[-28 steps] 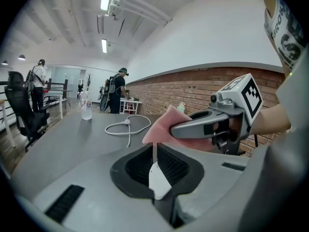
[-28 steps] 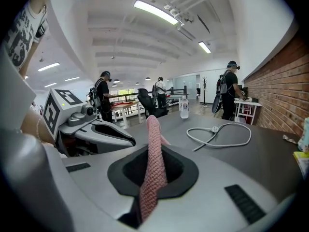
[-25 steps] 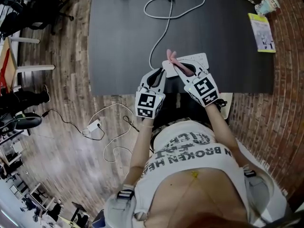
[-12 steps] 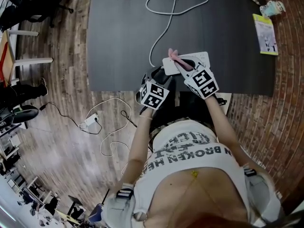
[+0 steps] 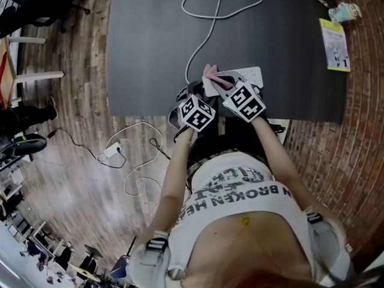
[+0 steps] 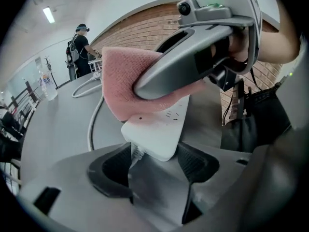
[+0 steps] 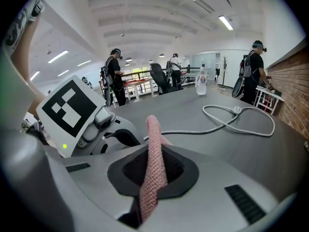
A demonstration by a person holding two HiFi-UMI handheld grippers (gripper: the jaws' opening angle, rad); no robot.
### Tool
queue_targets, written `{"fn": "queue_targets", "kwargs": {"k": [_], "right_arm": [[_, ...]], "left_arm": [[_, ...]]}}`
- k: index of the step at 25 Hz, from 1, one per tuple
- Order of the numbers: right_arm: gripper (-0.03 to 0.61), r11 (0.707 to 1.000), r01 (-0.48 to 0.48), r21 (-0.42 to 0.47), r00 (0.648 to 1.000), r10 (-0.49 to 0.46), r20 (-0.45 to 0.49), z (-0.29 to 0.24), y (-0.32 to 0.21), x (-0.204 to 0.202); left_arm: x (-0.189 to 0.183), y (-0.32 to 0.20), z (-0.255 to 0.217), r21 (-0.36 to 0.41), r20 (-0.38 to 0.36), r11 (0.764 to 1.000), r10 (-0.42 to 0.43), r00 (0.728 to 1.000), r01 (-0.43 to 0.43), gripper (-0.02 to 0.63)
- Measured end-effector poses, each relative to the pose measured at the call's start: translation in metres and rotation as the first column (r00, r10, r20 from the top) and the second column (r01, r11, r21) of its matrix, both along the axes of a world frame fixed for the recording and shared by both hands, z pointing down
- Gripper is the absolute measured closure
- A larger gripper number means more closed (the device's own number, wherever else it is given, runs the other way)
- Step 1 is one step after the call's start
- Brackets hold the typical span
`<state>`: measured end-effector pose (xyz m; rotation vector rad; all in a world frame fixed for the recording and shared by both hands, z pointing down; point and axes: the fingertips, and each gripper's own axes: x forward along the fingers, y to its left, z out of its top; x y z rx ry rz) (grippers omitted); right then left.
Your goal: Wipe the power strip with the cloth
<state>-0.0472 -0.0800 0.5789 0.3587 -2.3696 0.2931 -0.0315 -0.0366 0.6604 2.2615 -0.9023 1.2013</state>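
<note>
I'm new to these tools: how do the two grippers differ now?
The right gripper is shut on the cloth; the left gripper has just been opening, the end of the power strip between its jaws. The right gripper lays cloth on the strip; the left gripper grips nothing. Both bear marker cubes.

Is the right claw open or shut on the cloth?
Shut: the right claw pinches the pink cloth, which sticks up from between its closed jaws.

Much of the white plastic power strip [image 5: 253,74] is being hidden by the pink woven cloth [image 5: 209,71] and the right gripper [image 5: 219,81] held over it.
</note>
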Motion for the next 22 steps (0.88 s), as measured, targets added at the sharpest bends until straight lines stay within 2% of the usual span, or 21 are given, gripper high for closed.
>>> {"fn": "queue_targets", "kwargs": {"k": [6,11,15,22], "right_arm": [[0.561,0.998,0.050,-0.041,0.997,-0.052,-0.050,0.028,0.006,-0.010],[0.561,0.996,0.071,-0.055,0.994,-0.075,-0.081,0.041,0.011,-0.020],[0.561,0.995,0.097,-0.025,0.991,-0.099,-0.091,0.041,0.012,-0.027],[0.561,0.996,0.088,-0.005,0.990,-0.088,-0.106,0.041,0.012,-0.025]], "left_arm": [[0.002,-0.001,0.003,-0.026,-0.023,0.999,0.037,0.999,-0.037,0.331],[-0.001,-0.002,0.002,-0.018,-0.041,0.999,0.039,0.998,-0.040,0.328],[-0.003,-0.001,0.003,-0.025,-0.040,0.999,0.042,0.998,-0.043,0.325],[-0.002,-0.001,0.004,-0.023,-0.043,0.999,0.043,0.998,-0.044,0.324]]}}
